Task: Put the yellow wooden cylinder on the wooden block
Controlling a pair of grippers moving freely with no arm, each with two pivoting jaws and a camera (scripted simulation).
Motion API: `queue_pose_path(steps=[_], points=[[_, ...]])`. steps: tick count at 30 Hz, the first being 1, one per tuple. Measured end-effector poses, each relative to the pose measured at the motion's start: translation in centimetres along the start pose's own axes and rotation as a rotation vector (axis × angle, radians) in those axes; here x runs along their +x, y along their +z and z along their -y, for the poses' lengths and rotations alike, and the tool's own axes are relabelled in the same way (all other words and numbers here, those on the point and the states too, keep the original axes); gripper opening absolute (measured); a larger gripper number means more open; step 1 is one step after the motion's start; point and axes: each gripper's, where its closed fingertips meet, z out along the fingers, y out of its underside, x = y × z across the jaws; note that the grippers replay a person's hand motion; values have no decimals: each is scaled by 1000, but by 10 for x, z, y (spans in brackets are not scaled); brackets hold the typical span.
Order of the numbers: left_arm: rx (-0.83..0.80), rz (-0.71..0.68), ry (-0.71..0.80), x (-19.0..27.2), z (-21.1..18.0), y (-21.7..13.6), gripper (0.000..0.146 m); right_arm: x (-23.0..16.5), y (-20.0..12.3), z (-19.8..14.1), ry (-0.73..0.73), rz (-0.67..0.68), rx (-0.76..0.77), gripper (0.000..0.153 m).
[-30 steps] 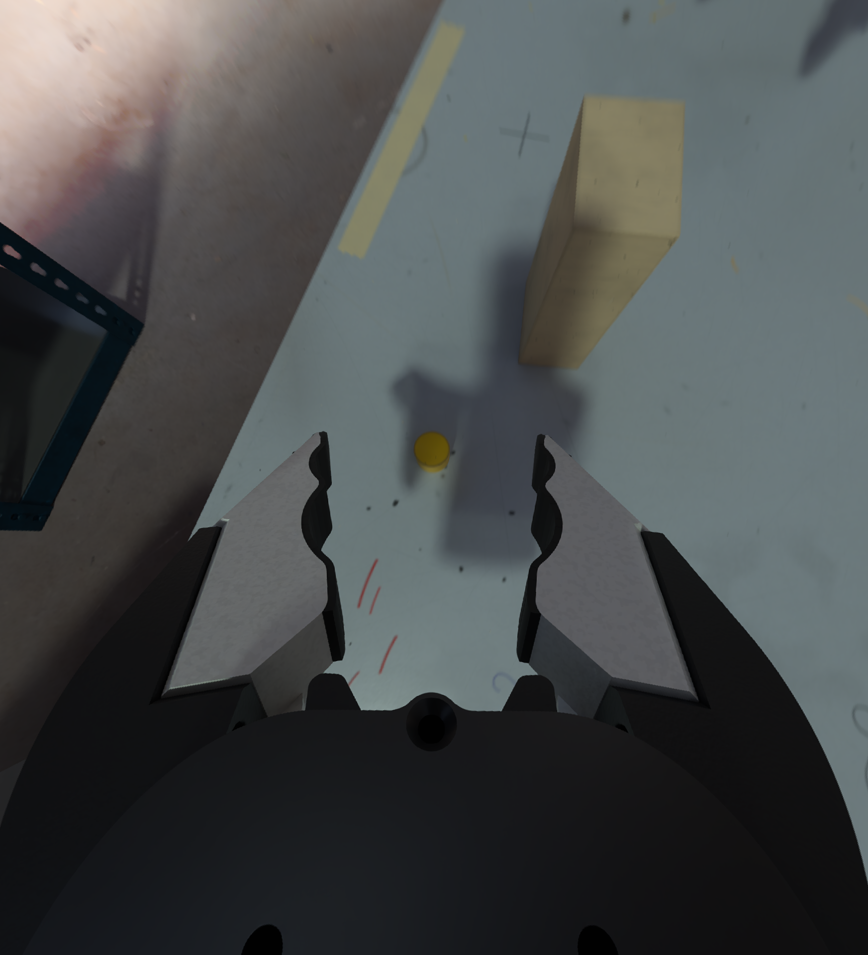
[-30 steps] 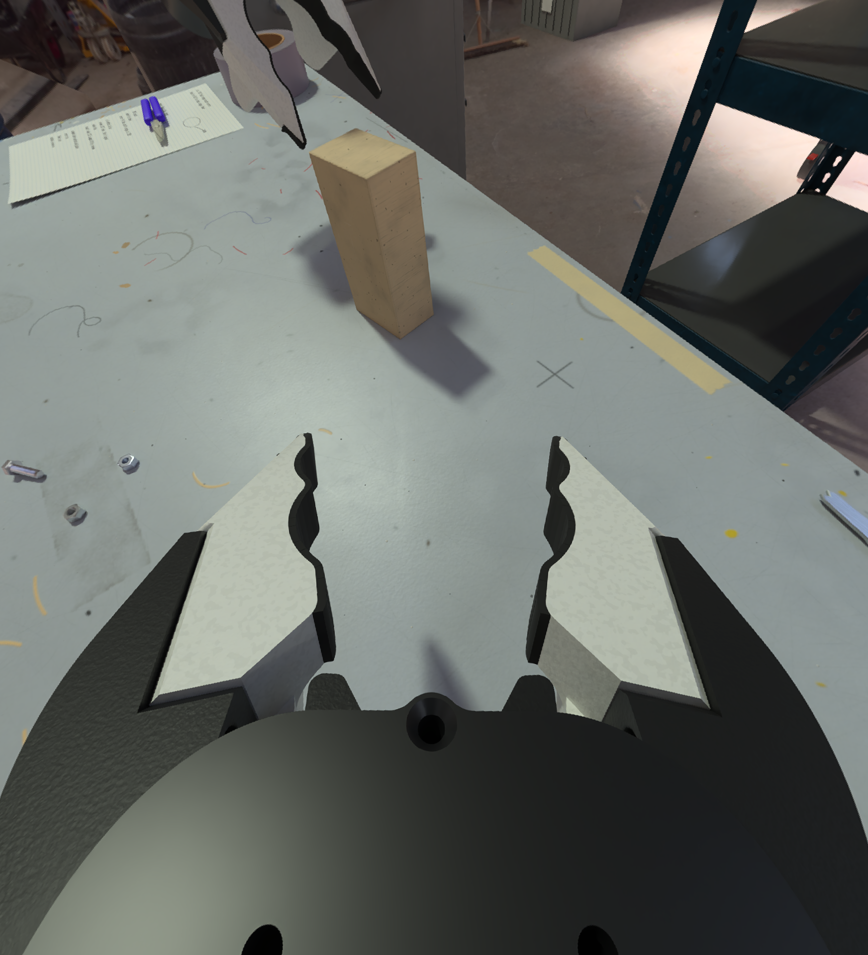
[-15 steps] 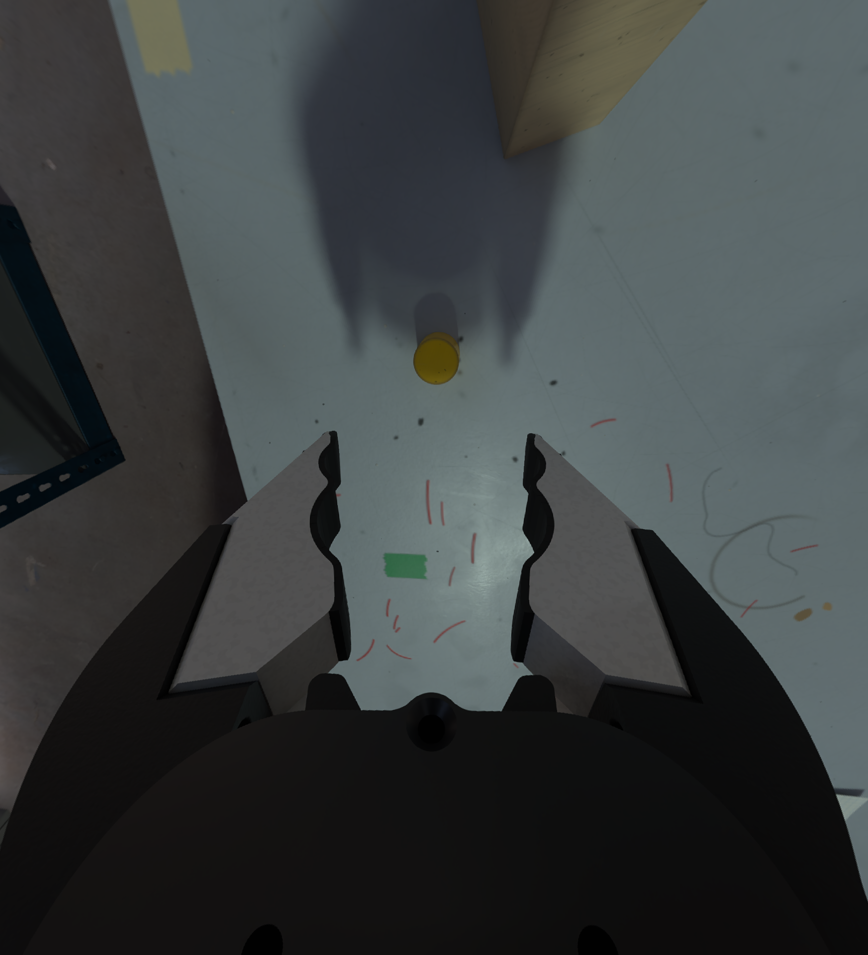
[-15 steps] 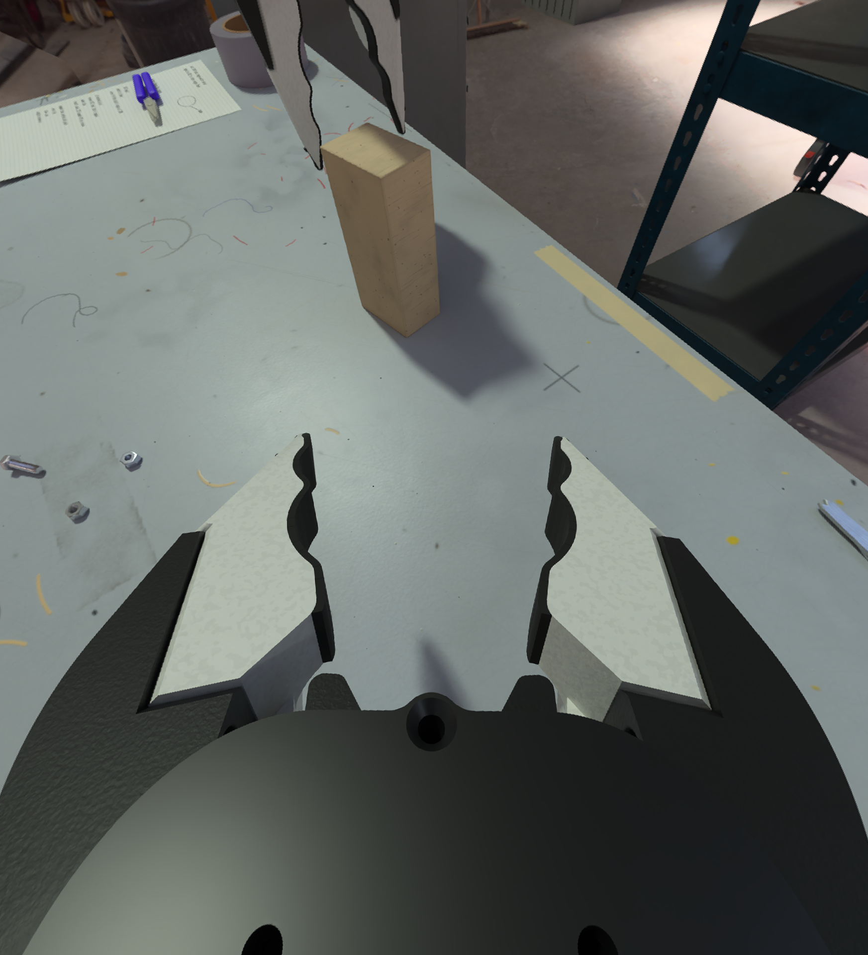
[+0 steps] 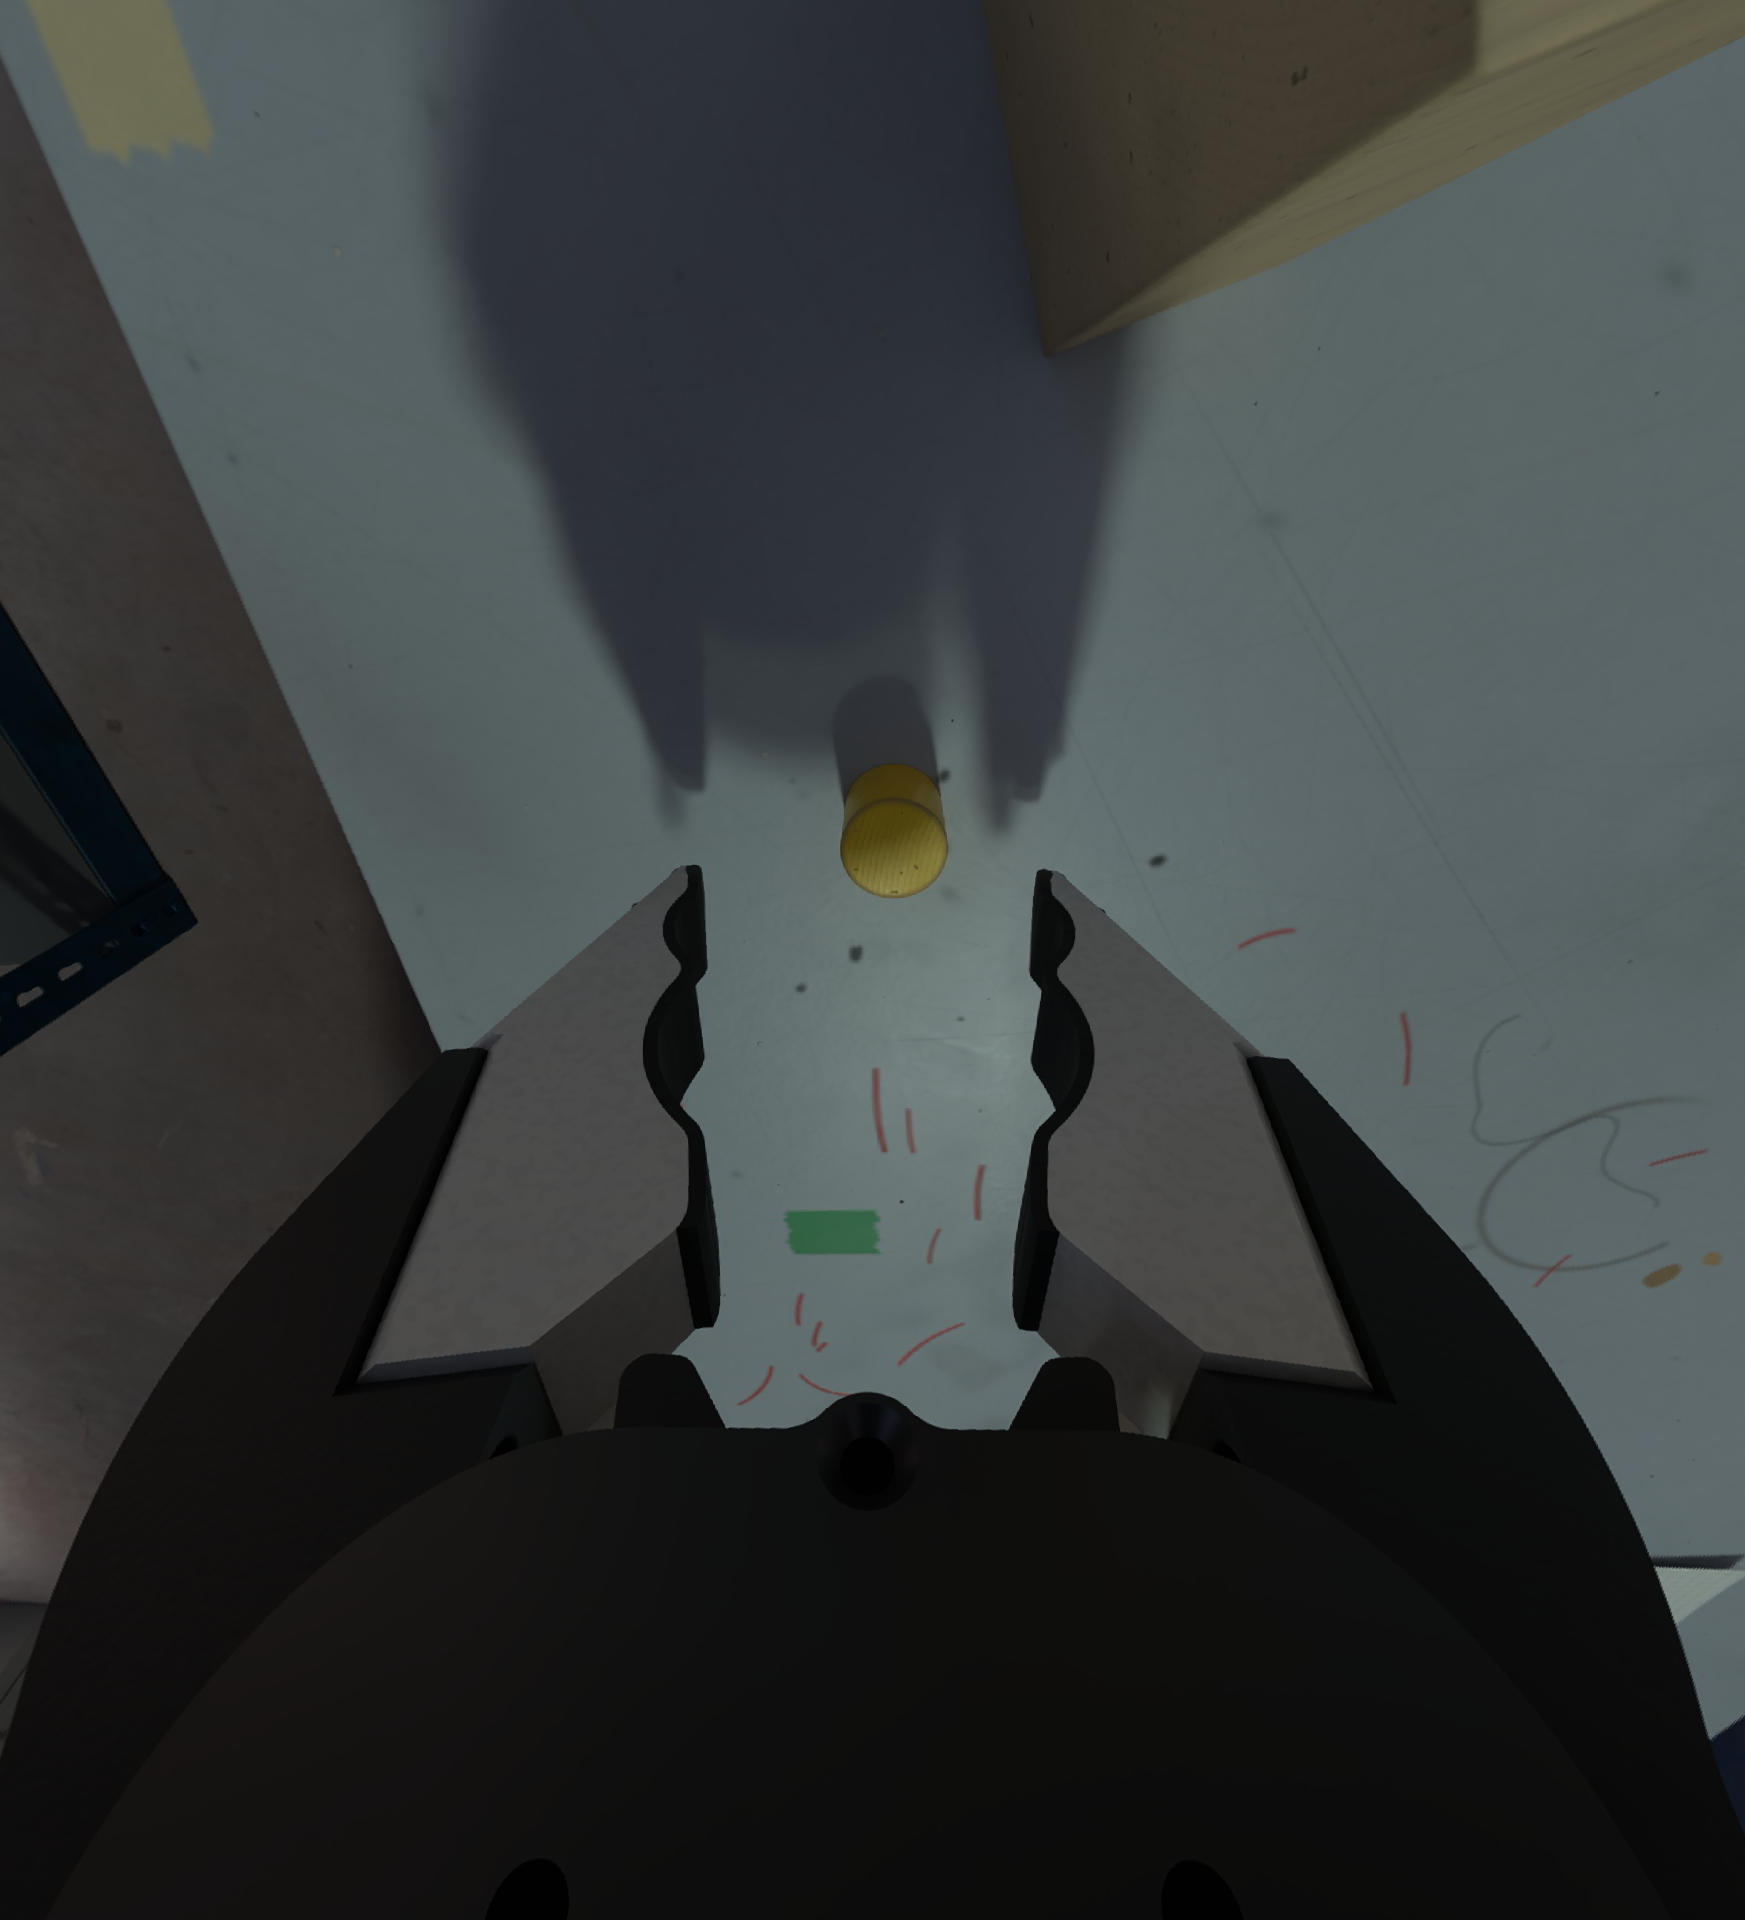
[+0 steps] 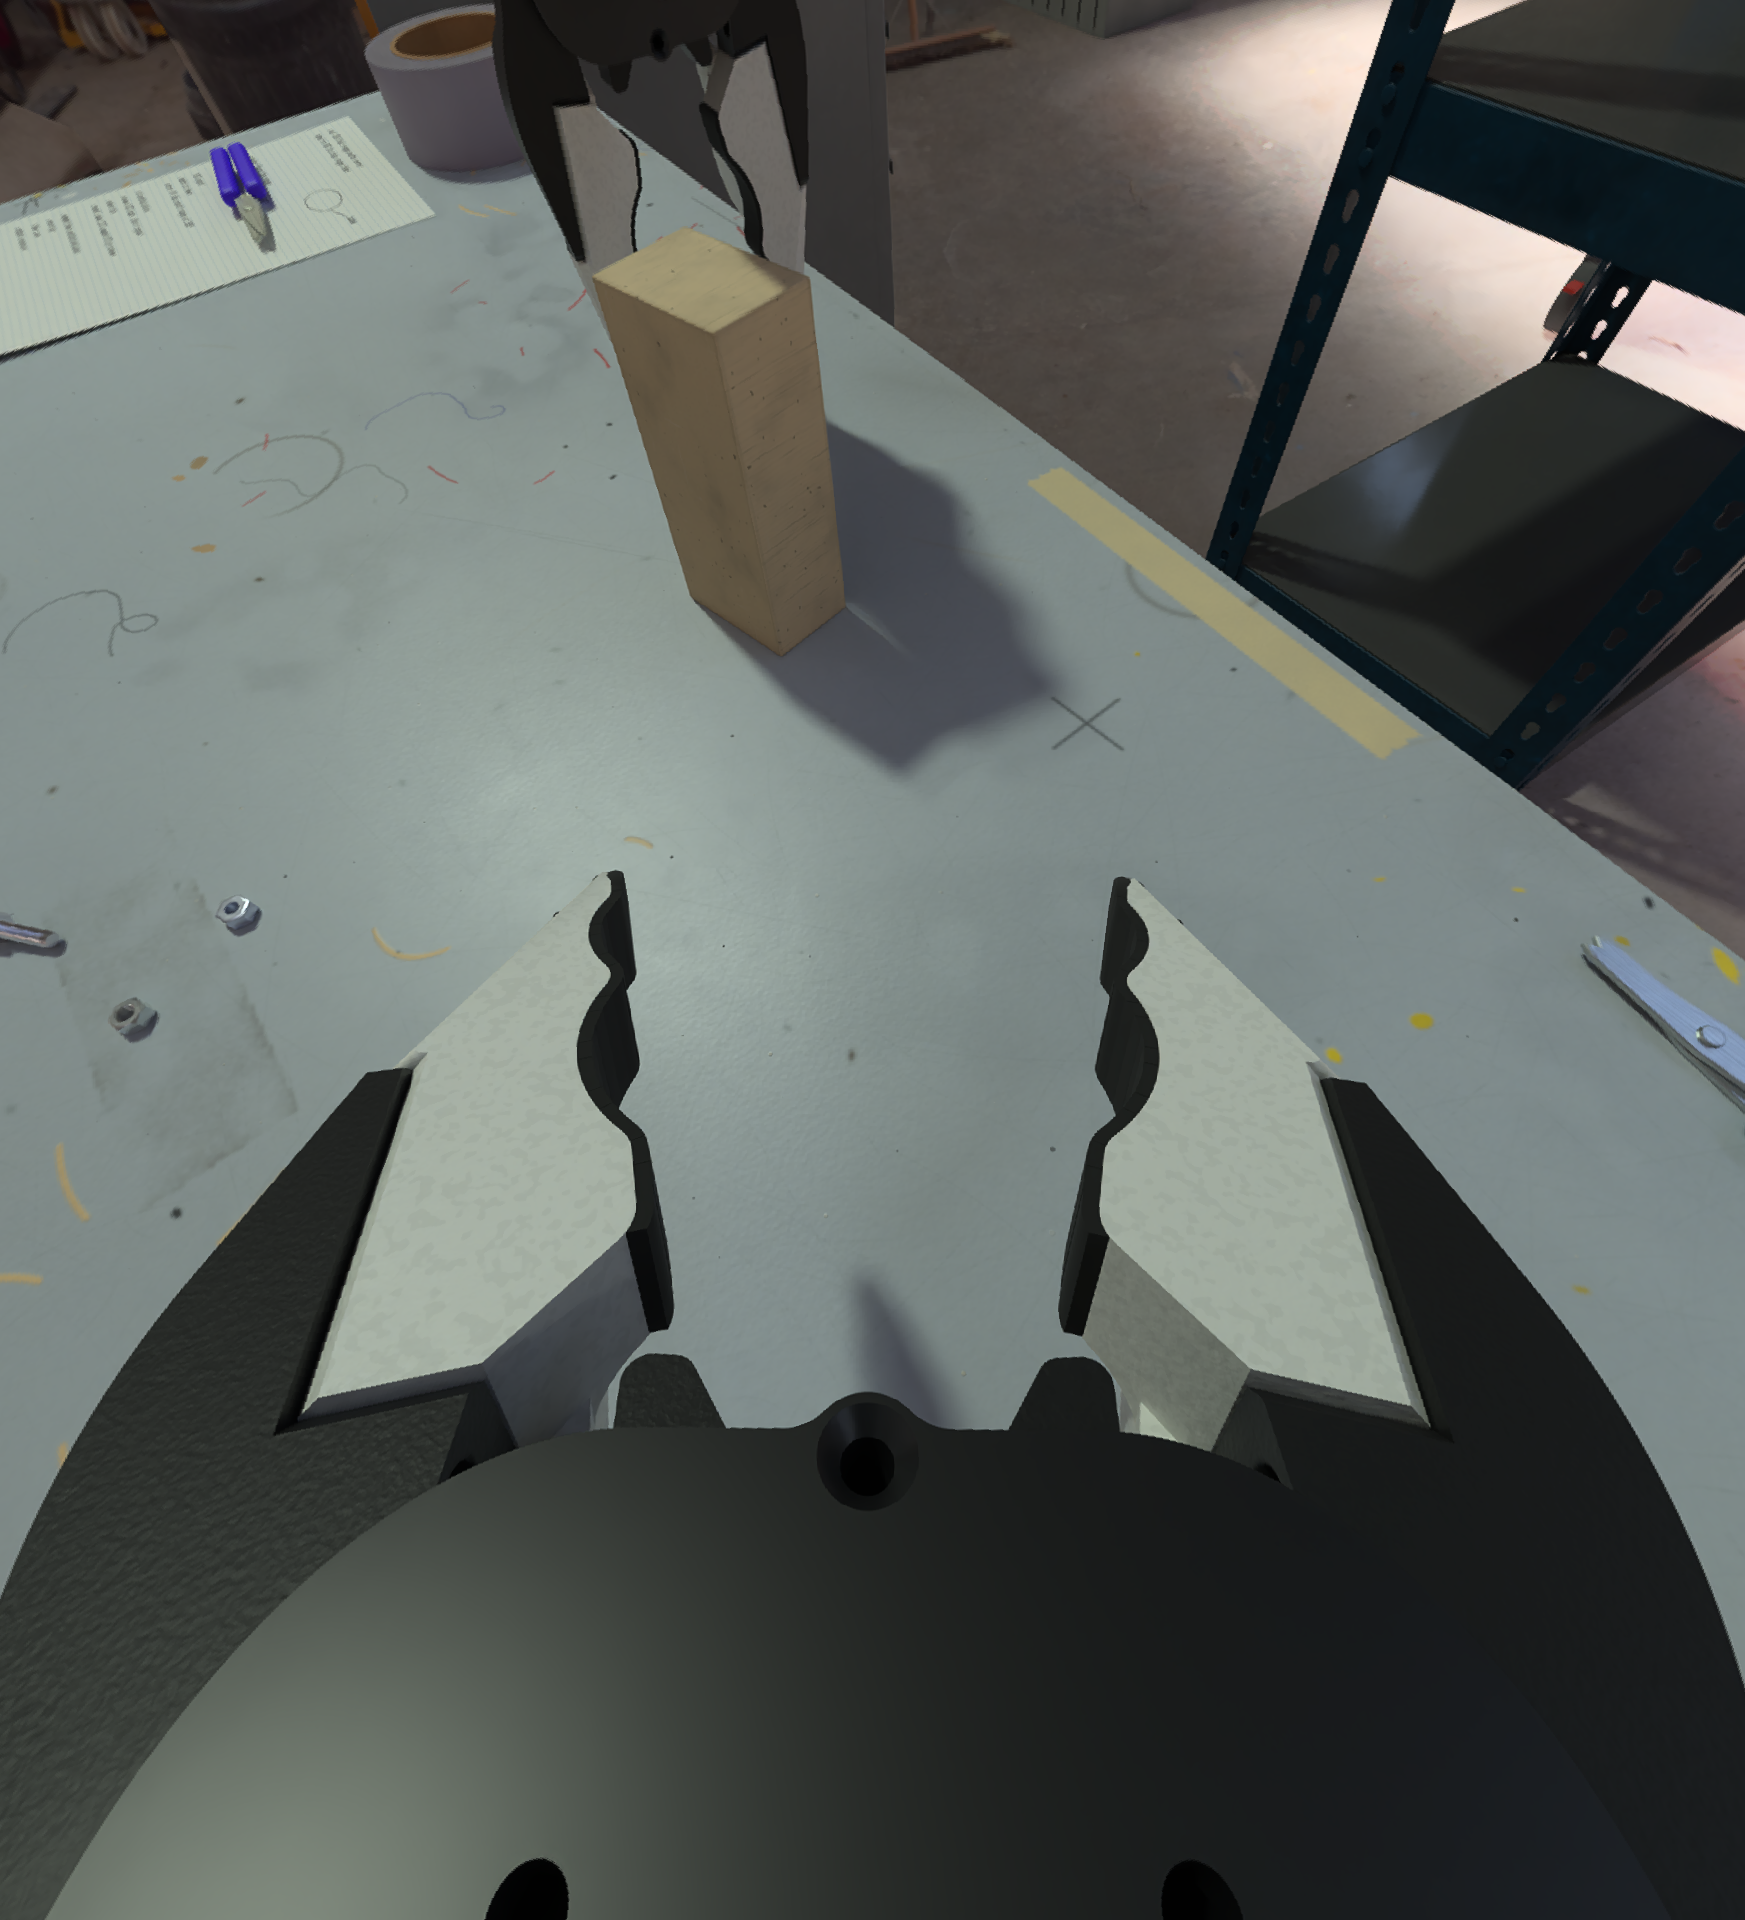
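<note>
Workshop worktop (image 6: 432, 748): left gripper (image 5: 863, 873) hovers, jaws spread, above the upright yellow wooden cylinder (image 5: 894, 831).
Nothing gripped yet; wooden block (image 6: 733, 436) top bare, right gripper (image 6: 863, 883) gaping idle.

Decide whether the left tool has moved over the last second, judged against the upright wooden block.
Yes. In the right wrist view the left tool has come down behind the tall wooden block, its fingertips now level with the block's top.

The left hand-held gripper (image 5: 866, 873) points steeply down, jaws spread wide; the right hand-held gripper (image 6: 866, 878) likewise gapes, empty.
</note>
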Motion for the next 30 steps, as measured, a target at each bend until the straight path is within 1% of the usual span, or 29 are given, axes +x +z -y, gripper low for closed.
queue_pose_path(steps=[3,9,12,13,15,20,23,27,30], points=[[-11,-9,0,1,-1,4,56,1,-1,-2,5,-2,1,91],[-21,-37,0,4,-1,11,33,2,-1,-2,7,-4,7,91],[-35,-55,-30,6,-1,8,20,3,-2,-1,9,-3,11,90],[-25,-57,-46,5,1,5,20,2,-3,-1,8,-3,12,90],[18,-39,-94,2,8,-10,20,2,-4,-1,4,-5,15,90],[192,21,-242,-2,42,-79,20,0,-7,-4,10,-3,18,90],[231,36,-294,6,65,-112,20,-1,-8,-3,7,-1,25,90],[268,33,-356,22,89,-134,20,-3,-10,-4,3,3,30,89],[268,26,-398,29,98,-135,20,-4,-10,-6,6,6,26,89]])
